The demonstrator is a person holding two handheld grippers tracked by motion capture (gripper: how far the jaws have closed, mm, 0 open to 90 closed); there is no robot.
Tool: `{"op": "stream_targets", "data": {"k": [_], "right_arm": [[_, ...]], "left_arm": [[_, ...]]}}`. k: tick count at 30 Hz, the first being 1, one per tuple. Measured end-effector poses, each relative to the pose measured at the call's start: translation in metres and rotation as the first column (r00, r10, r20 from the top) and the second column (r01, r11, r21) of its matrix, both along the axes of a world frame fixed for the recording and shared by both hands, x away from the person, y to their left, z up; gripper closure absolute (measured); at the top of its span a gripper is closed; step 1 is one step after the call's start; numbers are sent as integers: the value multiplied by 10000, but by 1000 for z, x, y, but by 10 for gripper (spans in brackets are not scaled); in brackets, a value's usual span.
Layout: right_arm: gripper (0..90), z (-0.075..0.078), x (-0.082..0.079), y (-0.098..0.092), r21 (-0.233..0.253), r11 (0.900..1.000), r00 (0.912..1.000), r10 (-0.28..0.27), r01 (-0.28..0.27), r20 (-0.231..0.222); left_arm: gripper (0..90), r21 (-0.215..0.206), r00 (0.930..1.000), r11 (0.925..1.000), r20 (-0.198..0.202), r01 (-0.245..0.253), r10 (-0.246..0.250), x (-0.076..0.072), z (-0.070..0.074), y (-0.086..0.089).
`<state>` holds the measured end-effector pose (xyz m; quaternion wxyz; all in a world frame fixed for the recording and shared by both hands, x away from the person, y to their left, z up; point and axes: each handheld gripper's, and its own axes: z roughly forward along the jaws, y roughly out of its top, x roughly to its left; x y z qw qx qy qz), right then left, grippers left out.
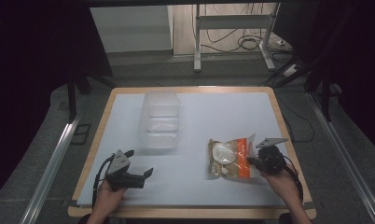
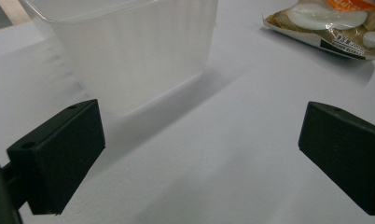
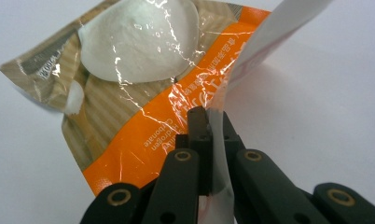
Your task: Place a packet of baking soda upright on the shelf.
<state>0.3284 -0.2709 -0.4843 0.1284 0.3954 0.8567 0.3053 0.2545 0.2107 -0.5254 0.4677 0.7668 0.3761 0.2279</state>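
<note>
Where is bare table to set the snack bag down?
Free: the white table right of the clear plastic container, and the strip between the left gripper and orange-and-tan snack bag. Crowded: around the right gripper.

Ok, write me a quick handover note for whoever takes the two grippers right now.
Right gripper: shut on the edge of the snack packet, which lies on the white sheet at the table's right.
Left gripper: open, holds nothing, low over the table at the near left, aimed toward the clear plastic container.
Container stands upright mid-table, apart from the packet, and looks empty.
Done: packet gripped.
Left, probably: carry the packet into the container.
</note>
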Motion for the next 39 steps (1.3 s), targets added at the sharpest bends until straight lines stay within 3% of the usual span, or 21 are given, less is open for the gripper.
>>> {"op": "stream_targets", "data": {"k": [7, 14, 23, 31, 39], "right_arm": [[890, 11, -2, 2, 233, 9997, 9994, 80, -88, 340], [888, 23, 1, 4, 790, 9967, 9983, 119, -164, 577], [891, 46, 5, 15, 1171, 9906, 9942, 608, -710, 883], [891, 64, 7, 27, 1130, 9871, 9880, 1001, -1134, 1175], [892, 83, 7, 42, 650, 9838, 9737, 1546, -1673, 1673]], "left_arm": [[5, 44, 10000, 10000, 9, 7, -7, 0, 0, 0], [5, 81, 10000, 10000, -10, -12, 12, 0, 0, -1], [5, 51, 9999, 9999, 2, -135, 135, 0, 0, 1], [5, 91, 9999, 9999, 4, -141, 141, 0, 0, 0], [5, 87, 9999, 9999, 48, -137, 137, 0, 0, 1]]}}
